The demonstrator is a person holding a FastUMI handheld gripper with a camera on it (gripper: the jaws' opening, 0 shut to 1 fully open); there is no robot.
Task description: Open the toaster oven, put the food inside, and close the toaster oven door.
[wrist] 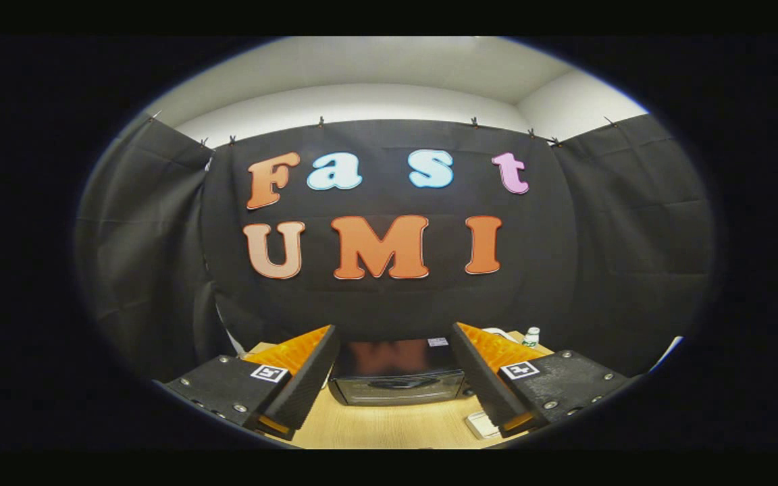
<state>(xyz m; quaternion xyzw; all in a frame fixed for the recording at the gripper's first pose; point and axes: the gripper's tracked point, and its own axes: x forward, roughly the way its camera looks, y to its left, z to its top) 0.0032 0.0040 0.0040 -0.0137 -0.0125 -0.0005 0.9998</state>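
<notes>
Beyond the spread fingers, the toaster oven (397,378) sits shut on the wooden table (389,425). Nothing lies between the gripper (394,378) fingers. Behind the oven's right side stands a small bottle (531,336).

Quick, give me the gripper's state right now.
Gripper: open and holding nothing; its fingers are spread wide above the light wooden table, framing the closed black toaster oven that sits beyond them.

The gripper (396,378) hangs above the wooden table (389,425) with its fingers (308,374) spread wide and empty, framing the closed toaster oven (397,381) just ahead between them, while a small bottle (531,336) stands further back near the black cloth wall (618,223).
</notes>
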